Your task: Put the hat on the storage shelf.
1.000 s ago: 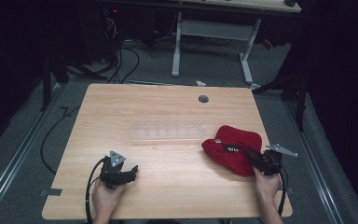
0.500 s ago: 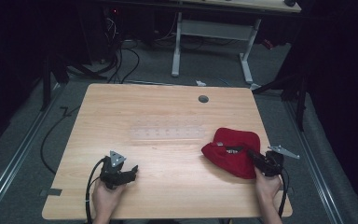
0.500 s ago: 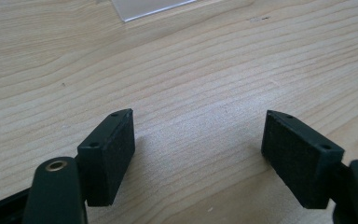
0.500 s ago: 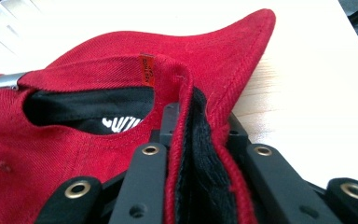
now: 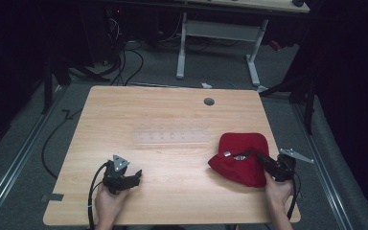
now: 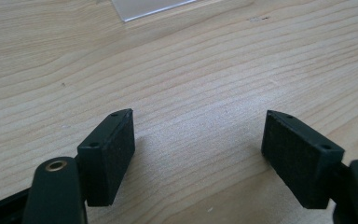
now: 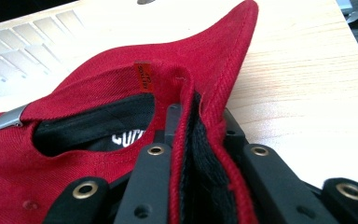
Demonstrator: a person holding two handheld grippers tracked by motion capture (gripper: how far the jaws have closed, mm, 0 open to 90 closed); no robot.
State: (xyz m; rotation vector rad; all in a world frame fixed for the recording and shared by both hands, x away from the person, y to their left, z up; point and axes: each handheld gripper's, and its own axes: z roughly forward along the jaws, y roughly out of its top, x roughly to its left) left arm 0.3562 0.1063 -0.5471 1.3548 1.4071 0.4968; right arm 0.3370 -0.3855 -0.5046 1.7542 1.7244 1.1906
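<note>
Gripping: right gripper clamps the red cap's rim; jaws pinched on the fabric
Resting: cap lies at the table's right side
Idling: left gripper spread wide over bare wood

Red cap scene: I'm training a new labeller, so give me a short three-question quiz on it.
1. True or false: the right gripper is shut on the rim of the red cap.
2. What lies between the jaws of the left gripper? A) a cap B) a plastic sheet C) nothing but bare table
3. Fill in: the clear plastic sheet lies flat near the ___ of the table.

Key: 1 true; 2 C; 3 middle.
</note>
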